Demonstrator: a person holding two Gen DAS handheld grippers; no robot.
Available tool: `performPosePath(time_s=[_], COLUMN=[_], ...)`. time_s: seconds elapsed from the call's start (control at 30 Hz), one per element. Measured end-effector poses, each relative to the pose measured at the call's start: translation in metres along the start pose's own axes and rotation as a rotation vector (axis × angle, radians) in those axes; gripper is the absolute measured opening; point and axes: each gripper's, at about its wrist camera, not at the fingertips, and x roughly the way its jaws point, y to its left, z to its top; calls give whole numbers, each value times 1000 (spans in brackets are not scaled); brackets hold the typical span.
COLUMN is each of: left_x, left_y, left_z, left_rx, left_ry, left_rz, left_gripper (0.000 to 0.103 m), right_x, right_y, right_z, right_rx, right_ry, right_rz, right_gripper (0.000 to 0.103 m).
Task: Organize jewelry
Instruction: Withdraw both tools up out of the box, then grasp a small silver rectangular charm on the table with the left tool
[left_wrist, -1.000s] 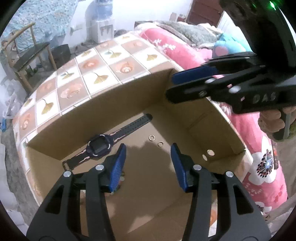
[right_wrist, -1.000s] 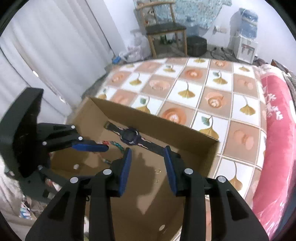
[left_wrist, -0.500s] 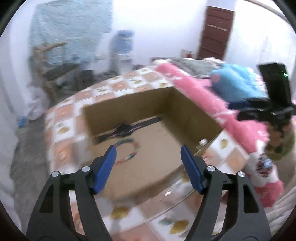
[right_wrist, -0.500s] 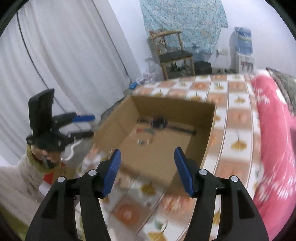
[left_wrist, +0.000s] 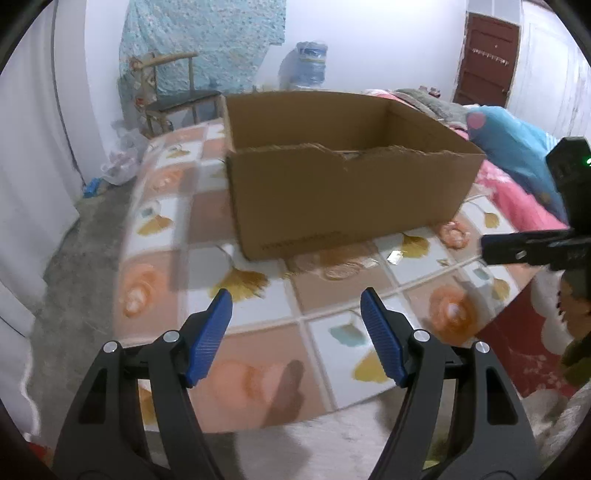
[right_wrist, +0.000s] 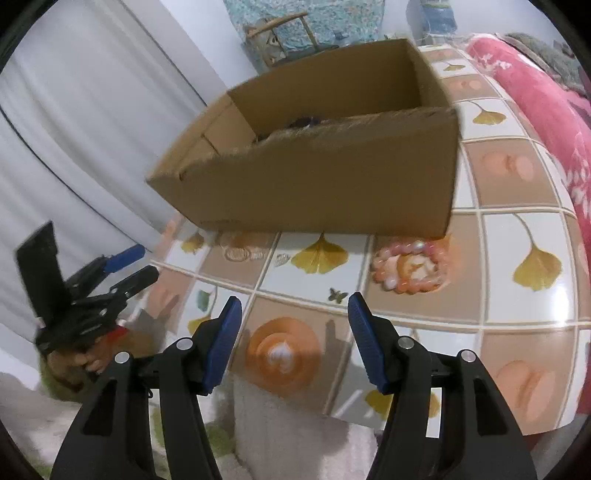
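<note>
Tiled tabletop (left_wrist: 332, 295), ginkgo-leaf and rose pattern, fills both views. Left gripper (left_wrist: 295, 332): blue pads spread wide, nothing held, level over the near table edge. Right gripper (right_wrist: 293, 339): same, gaping and empty, angled slightly down. Both sit back from the brown open-top cardboard box (right_wrist: 332, 184), probably to survey. Pink beaded bracelet (right_wrist: 410, 269) lies on the table just in front of the box, small bronze butterfly charm (right_wrist: 338, 294) near it; a dark item shows inside the box, unclear.
</note>
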Motion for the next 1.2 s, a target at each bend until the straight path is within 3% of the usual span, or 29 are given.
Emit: performPosePath(time_s=[0.1, 0.23, 0.37, 0.67, 0.97, 1.2], left_x=[4, 10, 23, 61, 84, 93], left_y=[-12, -29, -38, -52, -56, -55], left_z=[-3, -2, 1, 13, 20, 23], left_rx=[16, 100, 182, 339, 419, 463], left_ry=[-21, -56, -67, -9, 59, 106], left_rz=[-46, -55, -92, -160, -232, -245], left_gripper=[69, 68, 57, 29, 17, 12], right_x=[11, 21, 29, 46, 53, 52], right_y=[13, 25, 24, 17, 10, 8], right_z=[0, 2, 6, 13, 18, 17], right_rx=[-20, -59, -68, -66, -54, -49], right_ry=[-7, -20, -18, -7, -2, -19], right_rz=[-15, -45, -58, -52, -31, -20], right_gripper=[58, 58, 58, 47, 43, 43])
